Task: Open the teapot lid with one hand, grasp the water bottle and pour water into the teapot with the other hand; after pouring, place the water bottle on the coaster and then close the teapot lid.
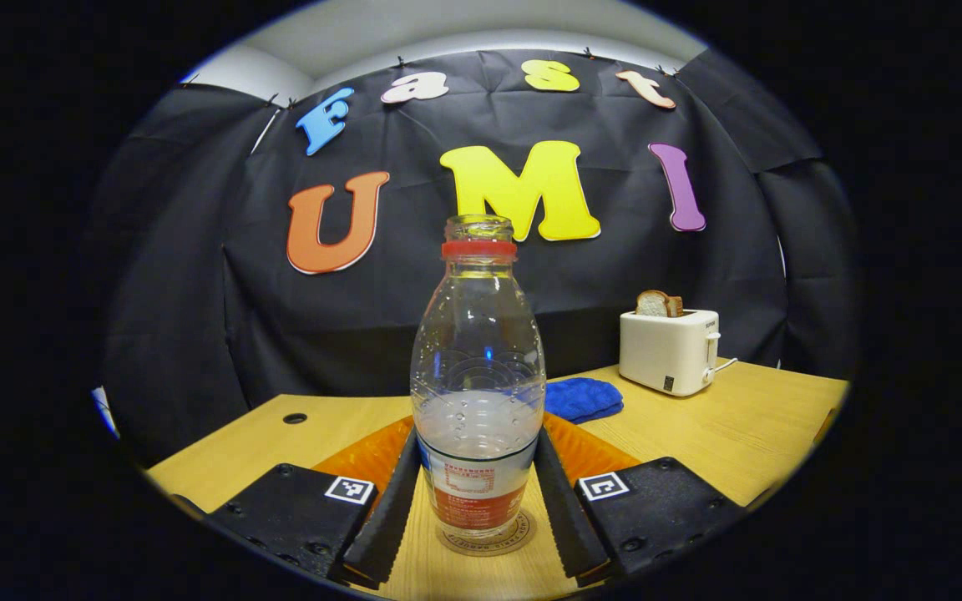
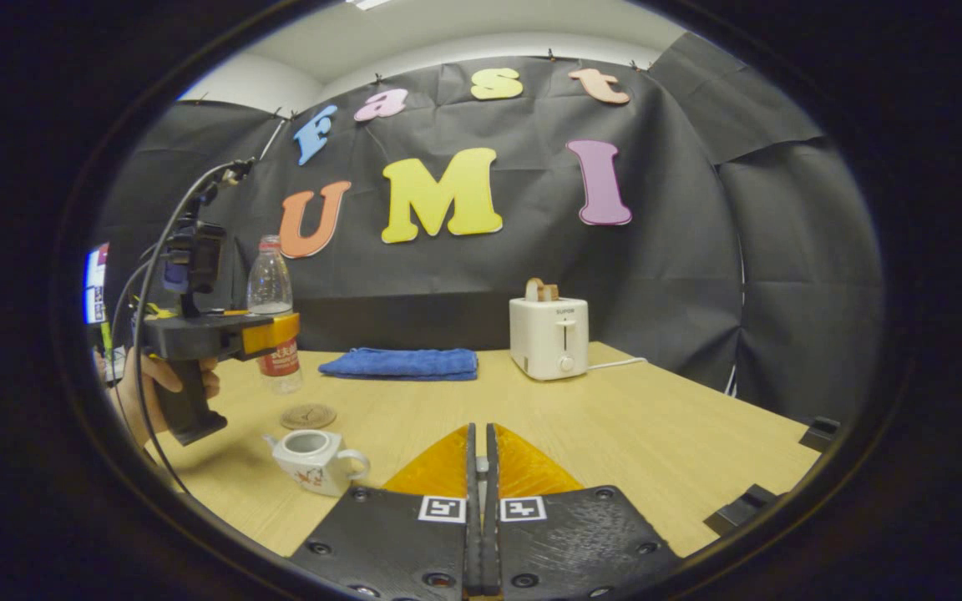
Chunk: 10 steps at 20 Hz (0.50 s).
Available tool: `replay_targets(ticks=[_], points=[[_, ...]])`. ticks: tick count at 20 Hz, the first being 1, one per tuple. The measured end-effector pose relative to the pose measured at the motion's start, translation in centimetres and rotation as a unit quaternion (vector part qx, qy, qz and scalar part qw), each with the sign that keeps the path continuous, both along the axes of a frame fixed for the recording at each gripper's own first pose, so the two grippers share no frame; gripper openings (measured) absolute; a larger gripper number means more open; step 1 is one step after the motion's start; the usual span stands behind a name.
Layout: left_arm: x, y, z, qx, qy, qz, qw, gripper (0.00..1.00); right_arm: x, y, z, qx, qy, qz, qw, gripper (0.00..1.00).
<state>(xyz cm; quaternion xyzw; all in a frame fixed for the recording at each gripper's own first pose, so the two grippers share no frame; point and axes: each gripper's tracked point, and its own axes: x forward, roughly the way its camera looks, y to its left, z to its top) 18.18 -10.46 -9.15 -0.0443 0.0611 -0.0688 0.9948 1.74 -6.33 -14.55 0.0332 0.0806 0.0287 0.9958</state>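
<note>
Between the left claw's (image 1: 477, 501) fingers: water bottle (image 1: 478, 392)

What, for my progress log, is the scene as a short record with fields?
bottle: clear plastic water bottle, uncapped, part full, upright
left gripper: shut on the bottle's lower body
coaster: round brown coaster, beneath the bottle's base; contact unclear
teapot: small white ceramic teapot, lid off, on the table
right gripper: shut, fingers together

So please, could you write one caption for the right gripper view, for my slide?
Left gripper holds water bottle above coaster; teapot stands open.
</note>
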Motion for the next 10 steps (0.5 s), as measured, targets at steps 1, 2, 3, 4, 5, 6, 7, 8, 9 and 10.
replay_targets(ticks=[1,2,3,4,5,6,7,8,9,10], points=[[0.5,-0.1,-0.7,-0.008,0.009,-0.001,1.000,0.74,0.0,0.0,-0.2,0.001,0.002,0.001,1.000,0.01],[0.8,-0.1,-1.5,-0.017,0.019,-0.002,1.000,0.74,0.1,0.0,-0.3,0.001,0.004,0.002,1.000,0.01],[1.0,-0.4,-2.2,-0.023,0.028,-0.007,0.999,0.74,0.2,0.0,-0.4,0.002,0.005,0.002,1.000,0.01],[1.1,-0.4,-2.5,-0.025,0.029,-0.006,0.999,0.75,0.2,-0.1,-0.5,0.003,0.005,0.002,1.000,0.00],[1.2,-0.4,-2.6,-0.029,0.029,-0.008,0.999,0.75,0.3,-0.1,-0.6,0.004,0.005,0.002,1.000,0.01],[1.3,-0.4,-2.7,-0.032,0.028,-0.010,0.999,0.75,0.4,-0.1,-0.8,0.004,0.007,0.002,1.000,0.01],[1.4,-0.3,-3.1,-0.031,0.033,-0.008,0.999,0.76,0.4,-0.2,-1.0,0.004,0.009,0.002,1.000,0.01],[1.4,-0.4,-3.5,-0.036,0.036,-0.010,0.999,0.76,0.5,-0.2,-1.1,0.005,0.012,0.002,1.000,0.00],[1.4,-0.4,-3.8,-0.036,0.041,-0.010,0.998,0.76,0.6,-0.2,-1.4,0.005,0.014,0.002,1.000,0.00],[1.4,-0.4,-4.1,-0.036,0.046,-0.010,0.998,0.77,0.6,-0.1,-1.5,0.005,0.015,0.003,1.000,0.00]])
